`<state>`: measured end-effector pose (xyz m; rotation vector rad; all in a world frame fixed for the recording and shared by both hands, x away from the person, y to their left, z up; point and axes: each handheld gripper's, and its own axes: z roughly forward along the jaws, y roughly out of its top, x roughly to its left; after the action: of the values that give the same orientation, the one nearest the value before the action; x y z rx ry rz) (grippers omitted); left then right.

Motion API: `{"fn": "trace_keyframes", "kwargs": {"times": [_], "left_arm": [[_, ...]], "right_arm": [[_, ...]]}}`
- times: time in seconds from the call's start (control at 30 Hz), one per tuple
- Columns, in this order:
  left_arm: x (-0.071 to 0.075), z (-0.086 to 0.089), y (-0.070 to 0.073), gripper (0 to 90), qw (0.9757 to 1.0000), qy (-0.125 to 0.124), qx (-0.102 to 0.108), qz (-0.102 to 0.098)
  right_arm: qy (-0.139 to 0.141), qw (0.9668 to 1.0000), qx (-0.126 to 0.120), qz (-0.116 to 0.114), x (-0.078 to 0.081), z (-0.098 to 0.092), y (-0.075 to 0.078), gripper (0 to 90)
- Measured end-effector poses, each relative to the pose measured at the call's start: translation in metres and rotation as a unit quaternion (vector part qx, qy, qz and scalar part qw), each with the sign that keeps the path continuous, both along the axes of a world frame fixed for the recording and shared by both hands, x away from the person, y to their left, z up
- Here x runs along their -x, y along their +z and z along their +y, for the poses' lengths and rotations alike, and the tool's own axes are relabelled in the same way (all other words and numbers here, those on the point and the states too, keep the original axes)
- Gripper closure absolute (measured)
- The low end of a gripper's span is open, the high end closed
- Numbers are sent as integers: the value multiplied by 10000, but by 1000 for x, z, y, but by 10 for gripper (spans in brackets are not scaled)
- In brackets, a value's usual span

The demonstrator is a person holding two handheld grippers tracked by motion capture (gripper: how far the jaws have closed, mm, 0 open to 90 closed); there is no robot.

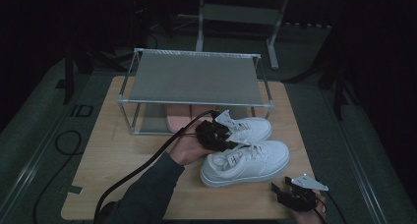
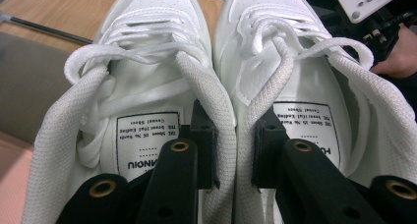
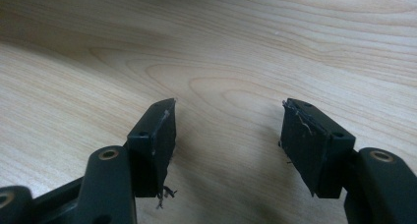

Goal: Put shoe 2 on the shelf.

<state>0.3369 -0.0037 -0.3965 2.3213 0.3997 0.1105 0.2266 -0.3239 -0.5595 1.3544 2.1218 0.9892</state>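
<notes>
Your left gripper (image 2: pixel 235 150) pinches the two shoes' (image 1: pixel 244 153) touching inner collars together at centre table, near the rack (image 1: pixel 194 79) (soft, padded, light, liable to sag), so hold deep at the heels; right gripper (image 3: pixel 228 135) idles wide, empty.

The high view is dim with black surroundings, while both gripper views are brighter and sharp.
</notes>
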Motion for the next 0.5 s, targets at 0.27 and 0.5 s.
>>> {"fn": "trace_keyframes", "kwargs": {"times": [0.27,0.5], "left_arm": [[3,-2,7,764,9999,-100,114,25],[5,-4,16,763,9996,-239,174,22]], "right_arm": [[-41,10000,3,2,4,-2,0,376],[-68,10000,1,-3,5,-4,0,376]]}}
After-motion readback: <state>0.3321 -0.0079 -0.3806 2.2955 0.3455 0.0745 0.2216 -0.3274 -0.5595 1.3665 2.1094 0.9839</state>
